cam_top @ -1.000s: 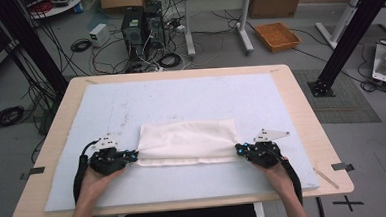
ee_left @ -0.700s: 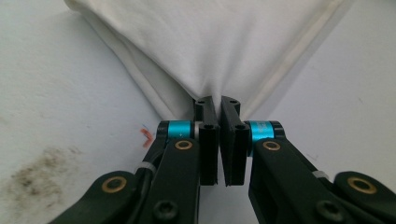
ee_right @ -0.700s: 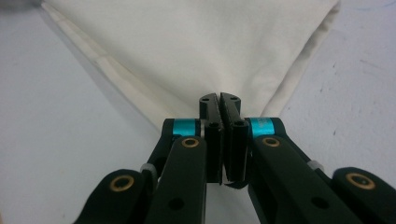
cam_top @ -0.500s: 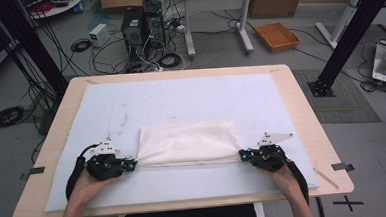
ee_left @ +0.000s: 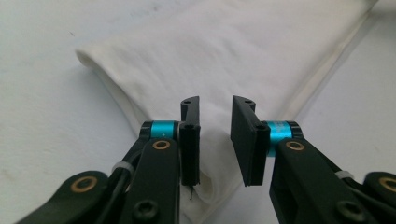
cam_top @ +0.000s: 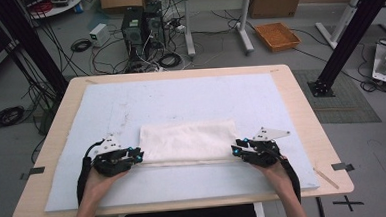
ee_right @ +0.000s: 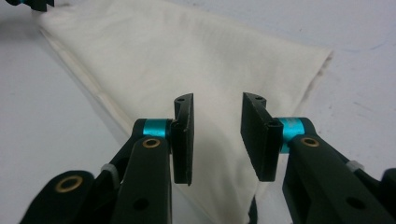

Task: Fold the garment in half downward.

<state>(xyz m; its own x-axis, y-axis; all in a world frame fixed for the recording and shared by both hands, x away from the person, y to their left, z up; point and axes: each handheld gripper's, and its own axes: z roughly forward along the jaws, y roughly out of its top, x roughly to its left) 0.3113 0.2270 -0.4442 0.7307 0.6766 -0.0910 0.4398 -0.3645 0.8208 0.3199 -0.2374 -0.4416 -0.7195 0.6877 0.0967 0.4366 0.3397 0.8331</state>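
Note:
A folded white cloth lies flat on the pale blue mat. My left gripper rests at the cloth's near left corner, and my right gripper at its near right corner. In the left gripper view the left gripper has just been opening. A gap shows between its pads, with the cloth corner lying loose under and between them. In the right gripper view the right gripper has likewise just been opening over the cloth, with neither pad pressing on it.
The mat covers most of the wooden table. A thin wooden stick lies near the table's right front edge. Computer towers, cables and an orange tray are on the floor behind. Black frame posts stand at either side.
Both grippers' jaws have opened and let go of the cloth's near corners. The cloth has settled flat, and the hands have barely shifted.

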